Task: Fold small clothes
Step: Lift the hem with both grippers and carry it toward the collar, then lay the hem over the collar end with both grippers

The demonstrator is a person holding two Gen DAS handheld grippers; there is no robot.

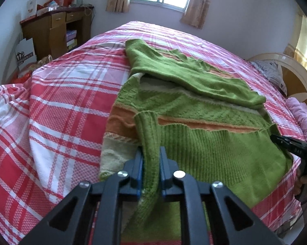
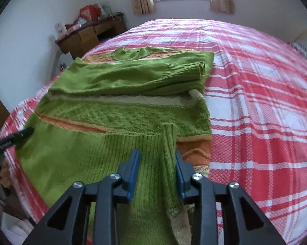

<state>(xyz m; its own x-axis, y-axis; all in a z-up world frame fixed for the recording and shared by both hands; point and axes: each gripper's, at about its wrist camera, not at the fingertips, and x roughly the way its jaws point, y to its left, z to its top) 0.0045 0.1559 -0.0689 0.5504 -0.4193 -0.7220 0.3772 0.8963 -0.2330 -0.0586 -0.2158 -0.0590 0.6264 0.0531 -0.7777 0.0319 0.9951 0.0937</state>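
Note:
A green knit sweater with orange and cream bands lies on the bed, one sleeve folded across its upper part. My left gripper is shut on a raised ridge of the ribbed green hem at the sweater's near left corner. In the right wrist view the same sweater spreads ahead. My right gripper is shut on a bunched fold of the hem at the near right corner. Each view shows the other gripper's dark tip at the opposite end of the hem, the right gripper and the left gripper.
The bed carries a red, pink and white plaid sheet, with broad bare sheet right of the sweater. A wooden desk with clutter stands at the far wall. A curved headboard and pillows are at the right.

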